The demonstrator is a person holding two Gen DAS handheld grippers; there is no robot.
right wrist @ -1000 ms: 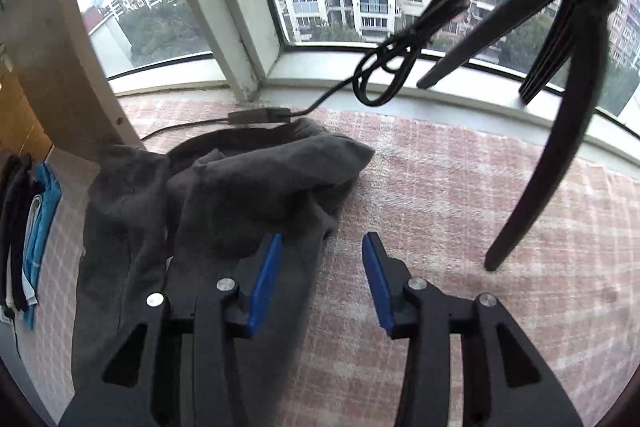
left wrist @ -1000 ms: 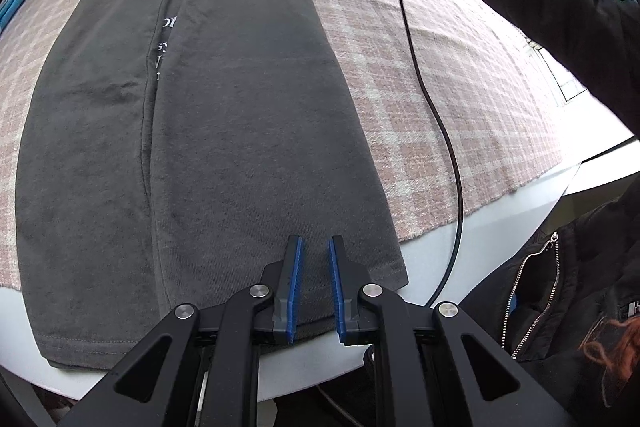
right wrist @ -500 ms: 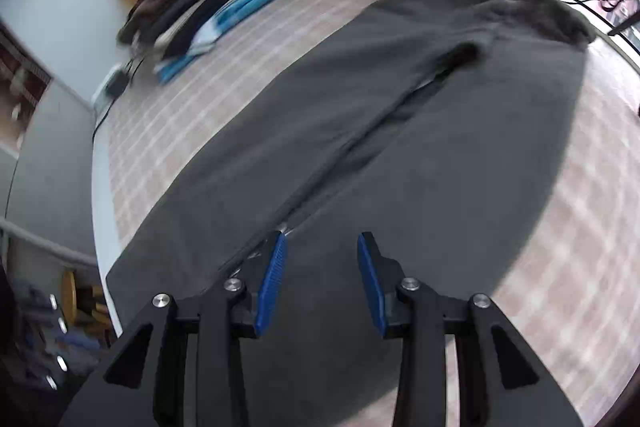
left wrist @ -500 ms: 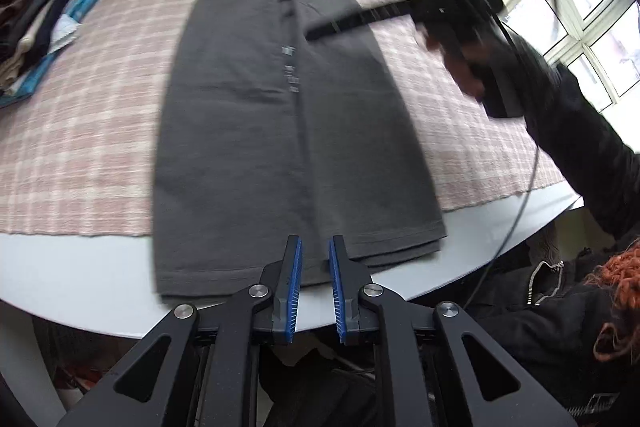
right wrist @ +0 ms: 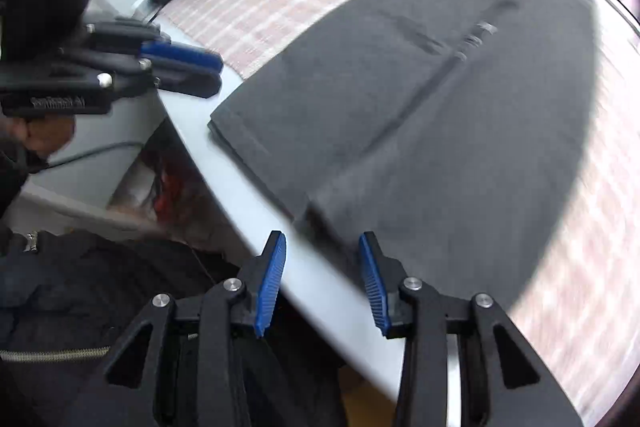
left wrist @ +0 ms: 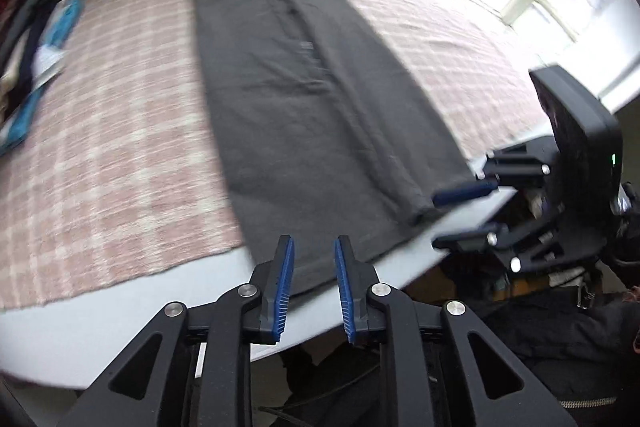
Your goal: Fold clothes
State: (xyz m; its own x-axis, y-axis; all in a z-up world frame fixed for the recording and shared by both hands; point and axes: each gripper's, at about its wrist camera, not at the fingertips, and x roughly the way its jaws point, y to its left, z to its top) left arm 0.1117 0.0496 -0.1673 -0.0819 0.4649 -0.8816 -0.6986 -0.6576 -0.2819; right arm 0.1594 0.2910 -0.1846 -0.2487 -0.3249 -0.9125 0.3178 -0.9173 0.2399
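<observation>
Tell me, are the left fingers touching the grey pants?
Apart. The right wrist view shows the left gripper off to the side of the grey pants, over bare table.

Bright window daylight – motion blur, glare, fisheye-bent edges

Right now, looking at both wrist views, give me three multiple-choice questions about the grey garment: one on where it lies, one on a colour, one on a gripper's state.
1. Where does the long dark grey garment end nearest the person?
A. at the white table edge
B. on the floor
C. on the windowsill

2. What colour is the checked cloth under it?
A. green
B. pink and white
C. black

3. How is the right gripper?
A. shut on the garment
B. open, holding nothing
C. shut on a cable

Answers: 1 A, its hem reaches the white table edge; 2 B, pink plaid shows beside it; 3 B, its blue pads stand apart with nothing between them.
</observation>
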